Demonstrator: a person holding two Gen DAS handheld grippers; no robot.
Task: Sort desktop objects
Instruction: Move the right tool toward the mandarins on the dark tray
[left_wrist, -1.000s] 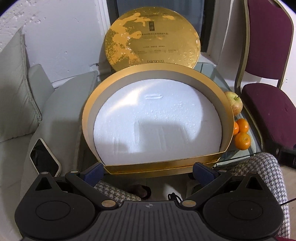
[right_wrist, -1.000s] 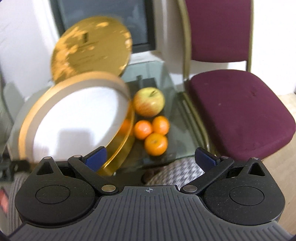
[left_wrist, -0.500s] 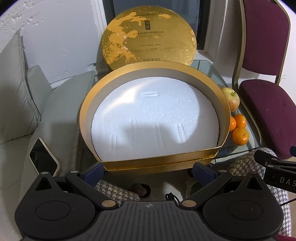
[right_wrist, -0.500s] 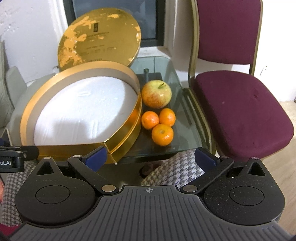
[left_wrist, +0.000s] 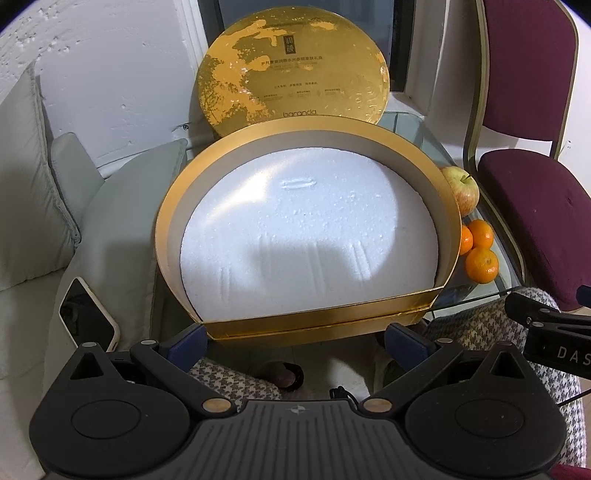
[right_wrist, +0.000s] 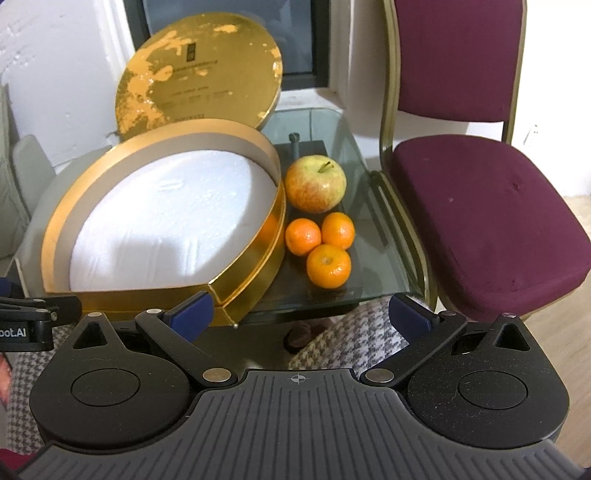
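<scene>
Orange fruit (right_wrist: 328, 265) lies just ahead of the right claw (right_wrist: 301, 310) — nearer than the left claw (left_wrist: 293, 338); both gape, holding nothing.

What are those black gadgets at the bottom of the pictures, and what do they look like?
They are two handheld grippers. The left gripper and the right gripper match: a ribbed dark grey body, two round black discs, black linkage arms with metal pivots, and blue finger pads. One side bears white lettering.

Gold box (left_wrist: 448, 206) hides part of one tangerine (left_wrist: 466, 239).
</scene>
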